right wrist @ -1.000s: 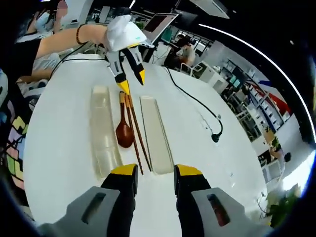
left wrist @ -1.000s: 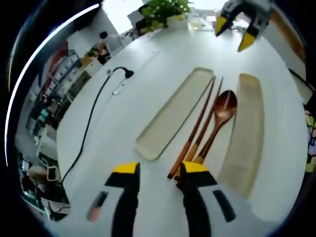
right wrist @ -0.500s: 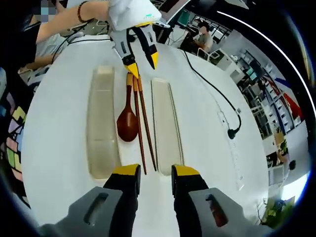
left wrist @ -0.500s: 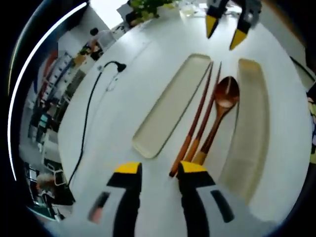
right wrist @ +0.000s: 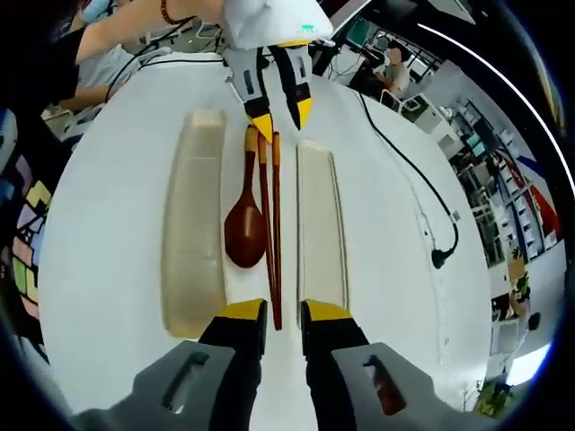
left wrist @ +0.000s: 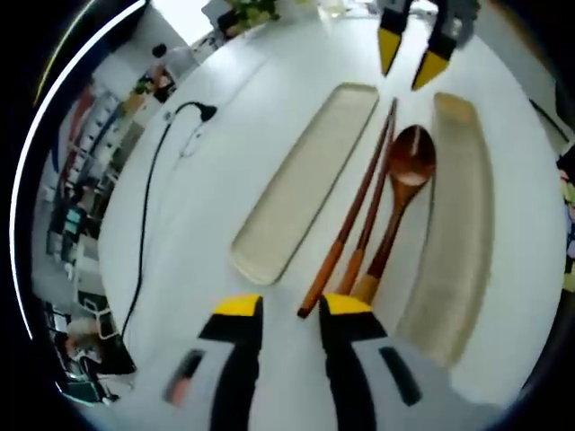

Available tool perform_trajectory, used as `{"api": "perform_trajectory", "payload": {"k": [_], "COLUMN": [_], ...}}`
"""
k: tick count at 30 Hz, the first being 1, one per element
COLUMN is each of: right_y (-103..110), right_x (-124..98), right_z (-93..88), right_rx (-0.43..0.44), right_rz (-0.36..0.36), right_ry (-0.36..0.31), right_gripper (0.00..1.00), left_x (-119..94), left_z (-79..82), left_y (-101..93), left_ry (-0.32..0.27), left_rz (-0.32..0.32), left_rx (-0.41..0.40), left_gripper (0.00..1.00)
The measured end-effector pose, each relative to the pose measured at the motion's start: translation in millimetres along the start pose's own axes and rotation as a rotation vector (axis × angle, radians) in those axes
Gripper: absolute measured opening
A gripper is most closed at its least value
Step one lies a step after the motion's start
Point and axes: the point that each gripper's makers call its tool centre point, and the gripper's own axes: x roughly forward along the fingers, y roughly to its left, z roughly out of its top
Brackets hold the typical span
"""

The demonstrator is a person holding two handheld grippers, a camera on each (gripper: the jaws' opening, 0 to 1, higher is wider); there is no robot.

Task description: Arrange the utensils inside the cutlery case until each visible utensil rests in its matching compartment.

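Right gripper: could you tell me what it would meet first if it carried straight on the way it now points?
Most likely the near tips of the chopsticks, which lie between its open jaws; the right gripper may pass above them, since height is unclear.

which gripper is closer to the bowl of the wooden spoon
Right, by a little. The right gripper sits at the chopsticks' tips just past the spoon bowl, while the left gripper is at the opposite, handle end of the spoon.
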Motion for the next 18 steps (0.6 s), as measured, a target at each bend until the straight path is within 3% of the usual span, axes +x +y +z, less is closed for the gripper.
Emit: {"api": "perform_trajectory", "payload": {"k": [7, 10, 14, 18], "right_y": [4, 0, -1, -1], "right_x": [12, 19, 26, 33], "right_z": [5.8, 5.5, 12.2, 19.2], "right_rx": [0.002, 0.007, 0.016, 0.021], "right_rz": [0.043, 0.051, 0.068, 0.087], "right_ry": [0.016, 0.038, 0.034, 0.03], "right_gripper": [0.14, 0.14, 0.14, 0.14], "left_x": [4, 5, 5, 5], "left_z": [0.8, 1.1, 1.4, 0.9], "left_y": [-1.6, -10.8, -12.9, -15.1], "left_ry": [0.006, 0.009, 0.029, 0.052], "left_rz": [-0.027, -0.066, -0.046, -0.047], "left_rx": [0.01, 0.058, 0.181, 0.246], "left_gripper": [0.18, 0.09, 0.07, 0.06]}}
